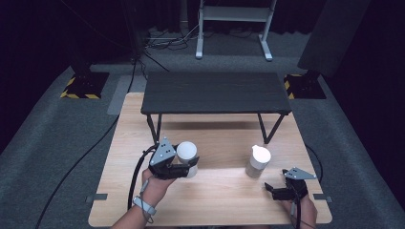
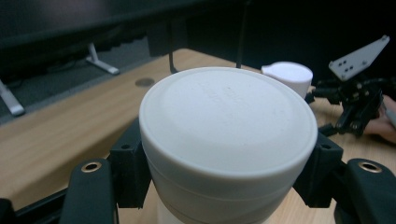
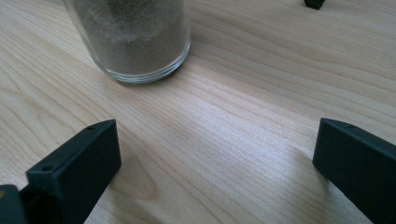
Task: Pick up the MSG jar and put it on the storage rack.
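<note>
My left gripper [image 1: 187,168] is shut on a white-lidded jar [image 1: 187,152], gripped just under its lid and held off the wooden table [image 1: 215,195]. In the left gripper view the jar's round white lid [image 2: 229,123] sits between the black pads [image 2: 128,170]. A second jar [image 1: 258,161] with a white lid stands upright on the table at centre right; its glass base [image 3: 135,42] holds grey-brown powder. My right gripper [image 1: 276,190] rests low near the table's front right, open, its fingers [image 3: 74,168] wide apart over bare wood, a short way from that jar.
A low black bench-like shelf [image 1: 215,93] stands on folding legs across the far half of the table. Beyond it, on the grey carpet, are cables and a white frame stand [image 1: 234,28]. Bare wood lies between the two jars.
</note>
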The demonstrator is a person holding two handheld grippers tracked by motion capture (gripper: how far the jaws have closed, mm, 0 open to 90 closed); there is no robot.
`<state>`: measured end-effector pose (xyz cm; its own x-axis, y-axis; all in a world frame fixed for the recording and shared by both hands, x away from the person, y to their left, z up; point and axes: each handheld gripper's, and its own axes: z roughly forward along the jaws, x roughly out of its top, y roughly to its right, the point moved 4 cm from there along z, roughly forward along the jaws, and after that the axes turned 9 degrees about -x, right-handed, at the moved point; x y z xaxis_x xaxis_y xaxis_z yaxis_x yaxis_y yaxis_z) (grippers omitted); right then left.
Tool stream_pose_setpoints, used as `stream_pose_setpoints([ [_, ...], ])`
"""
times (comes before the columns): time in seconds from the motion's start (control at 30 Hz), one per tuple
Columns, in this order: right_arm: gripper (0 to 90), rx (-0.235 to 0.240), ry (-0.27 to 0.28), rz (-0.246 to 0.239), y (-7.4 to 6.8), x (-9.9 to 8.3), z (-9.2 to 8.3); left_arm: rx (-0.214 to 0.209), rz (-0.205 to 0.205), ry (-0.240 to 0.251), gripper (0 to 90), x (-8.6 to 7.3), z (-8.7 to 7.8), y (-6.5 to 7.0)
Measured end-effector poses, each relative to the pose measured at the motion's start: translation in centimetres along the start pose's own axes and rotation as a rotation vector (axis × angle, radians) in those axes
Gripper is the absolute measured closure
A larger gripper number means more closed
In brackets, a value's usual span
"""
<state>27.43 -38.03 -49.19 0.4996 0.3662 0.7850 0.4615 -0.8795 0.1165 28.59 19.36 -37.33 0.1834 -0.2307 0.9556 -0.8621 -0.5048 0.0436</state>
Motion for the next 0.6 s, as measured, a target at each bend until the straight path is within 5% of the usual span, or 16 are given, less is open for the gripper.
stream_pose_setpoints([
  [0.17,0.8,-0.002,0.000,0.001,0.0,0.0,0.0,-0.002,0.001,0.044,33.9,2.2,0.0,-0.9],
  [0.6,0.7,-0.007,-0.002,0.006,-0.1,0.0,0.0,0.024,0.025,0.051,33.9,9.0,0.8,-3.4],
])
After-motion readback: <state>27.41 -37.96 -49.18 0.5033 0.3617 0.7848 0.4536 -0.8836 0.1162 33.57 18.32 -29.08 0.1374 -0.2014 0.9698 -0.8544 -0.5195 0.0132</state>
